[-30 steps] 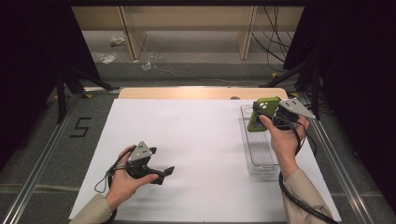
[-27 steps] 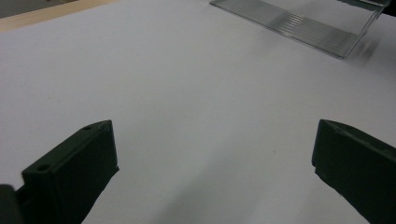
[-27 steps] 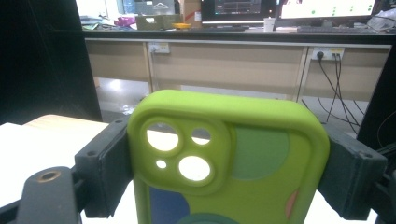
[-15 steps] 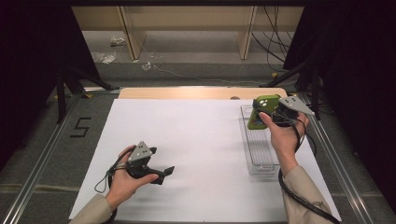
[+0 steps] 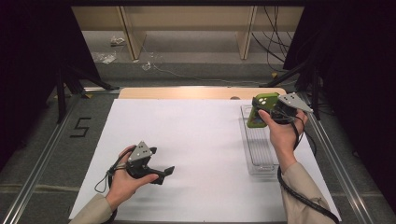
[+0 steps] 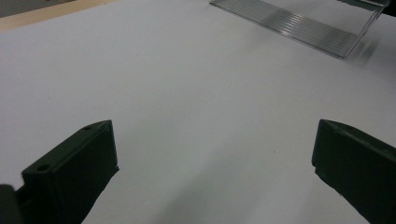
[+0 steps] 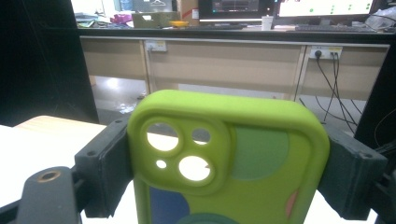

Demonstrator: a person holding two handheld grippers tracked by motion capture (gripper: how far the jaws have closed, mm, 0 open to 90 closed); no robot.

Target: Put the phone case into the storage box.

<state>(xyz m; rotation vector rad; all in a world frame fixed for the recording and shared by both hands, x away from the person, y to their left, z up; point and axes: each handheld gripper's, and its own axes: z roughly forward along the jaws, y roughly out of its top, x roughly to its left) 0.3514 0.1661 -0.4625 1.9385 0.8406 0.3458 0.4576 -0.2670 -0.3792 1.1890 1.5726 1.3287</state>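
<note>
A lime-green phone case [image 5: 259, 110] [image 7: 224, 163] with camera cut-outs is held upright above the far end of a clear plastic tray [image 5: 258, 154]. My right gripper [image 5: 264, 112] [image 7: 229, 172] is shut on it, one jaw on each long side. My left gripper [image 5: 169, 171] [image 6: 210, 172] rests low over the white sheet [image 5: 196, 154] at the near left, open, with nothing between its jaws. In the left gripper view the clear tray [image 6: 299, 25] lies ahead at the upper right.
A wooden table edge [image 5: 201, 92] runs along the far side of the white sheet. Metal rails [image 5: 42, 154] flank the table left and right. Shelving and cables [image 5: 275, 32] stand beyond on the floor. A cabinet front [image 7: 224, 65] faces the right gripper.
My right gripper has lifted the phone case slightly and drawn it a little toward the far end of the tray. The left gripper has not moved.
</note>
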